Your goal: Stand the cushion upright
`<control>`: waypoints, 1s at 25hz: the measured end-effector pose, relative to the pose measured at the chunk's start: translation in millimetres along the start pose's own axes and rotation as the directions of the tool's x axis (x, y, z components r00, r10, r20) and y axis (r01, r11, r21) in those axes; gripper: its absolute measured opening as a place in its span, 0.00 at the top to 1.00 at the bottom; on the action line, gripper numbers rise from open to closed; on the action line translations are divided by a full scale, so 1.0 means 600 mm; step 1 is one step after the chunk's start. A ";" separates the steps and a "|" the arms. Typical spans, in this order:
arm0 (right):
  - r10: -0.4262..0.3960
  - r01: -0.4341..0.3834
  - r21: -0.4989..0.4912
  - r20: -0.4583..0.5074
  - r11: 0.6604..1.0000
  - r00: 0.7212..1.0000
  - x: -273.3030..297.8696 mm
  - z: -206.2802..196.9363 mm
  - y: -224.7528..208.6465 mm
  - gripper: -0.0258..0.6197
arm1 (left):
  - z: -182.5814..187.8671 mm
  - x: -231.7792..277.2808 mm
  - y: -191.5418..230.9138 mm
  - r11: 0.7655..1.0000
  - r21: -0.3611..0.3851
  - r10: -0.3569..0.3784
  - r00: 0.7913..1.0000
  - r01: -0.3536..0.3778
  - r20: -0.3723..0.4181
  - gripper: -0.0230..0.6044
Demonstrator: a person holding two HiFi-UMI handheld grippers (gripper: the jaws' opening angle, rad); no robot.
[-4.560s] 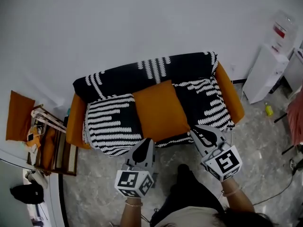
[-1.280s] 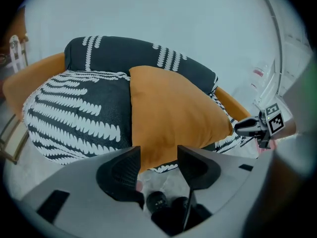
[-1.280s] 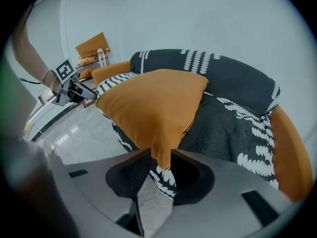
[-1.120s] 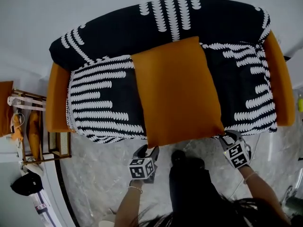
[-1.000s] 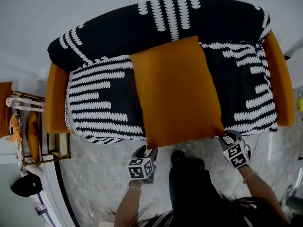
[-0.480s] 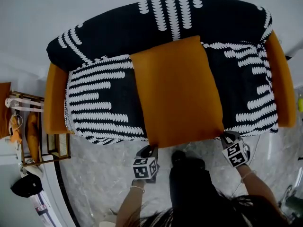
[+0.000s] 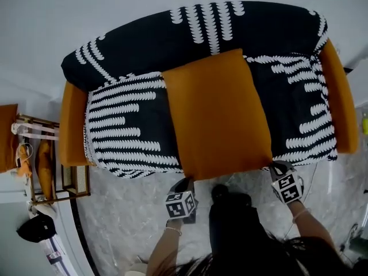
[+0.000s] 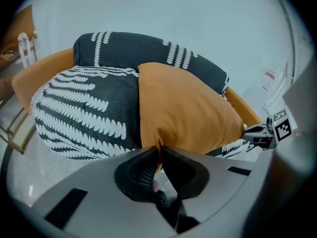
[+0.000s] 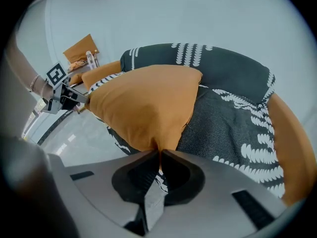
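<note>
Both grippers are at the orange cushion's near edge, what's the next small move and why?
Probably raise both near corners together, tipping the cushion toward the backrest. It lies flat on the seat, and the left gripper and right gripper have just been closing, each now pinching a corner between its jaws.

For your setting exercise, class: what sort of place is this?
Probably a living room: a sofa under a patterned throw, an orange cushion on it, a wooden rack beside it.
</note>
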State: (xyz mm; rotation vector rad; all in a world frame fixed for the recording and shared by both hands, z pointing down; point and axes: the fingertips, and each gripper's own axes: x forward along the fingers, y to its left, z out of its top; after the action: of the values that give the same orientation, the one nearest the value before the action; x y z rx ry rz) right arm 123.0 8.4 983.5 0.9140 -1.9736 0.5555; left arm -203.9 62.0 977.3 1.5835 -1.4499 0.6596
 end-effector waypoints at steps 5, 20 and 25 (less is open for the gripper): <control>-0.007 0.007 0.008 0.009 1.000 1.000 -0.027 0.017 -0.002 0.93 | 0.016 -0.025 -0.010 1.000 -0.025 0.005 1.000 -0.004 0.014 0.89; -0.034 0.031 0.073 0.044 0.997 0.998 -0.105 0.077 0.000 0.93 | 0.086 -0.115 -0.031 0.999 -0.050 0.008 0.997 -0.004 0.074 0.91; -0.028 0.024 0.069 0.050 0.997 0.998 -0.135 0.095 0.005 0.93 | 0.103 -0.144 -0.039 0.998 -0.058 0.011 0.997 -0.006 0.076 0.92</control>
State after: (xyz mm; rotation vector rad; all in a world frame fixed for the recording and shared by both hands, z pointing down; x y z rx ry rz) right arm 119.5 3.4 884.7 1.0036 -1.9963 0.5928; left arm -207.2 51.7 868.9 1.5737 -1.5193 0.5627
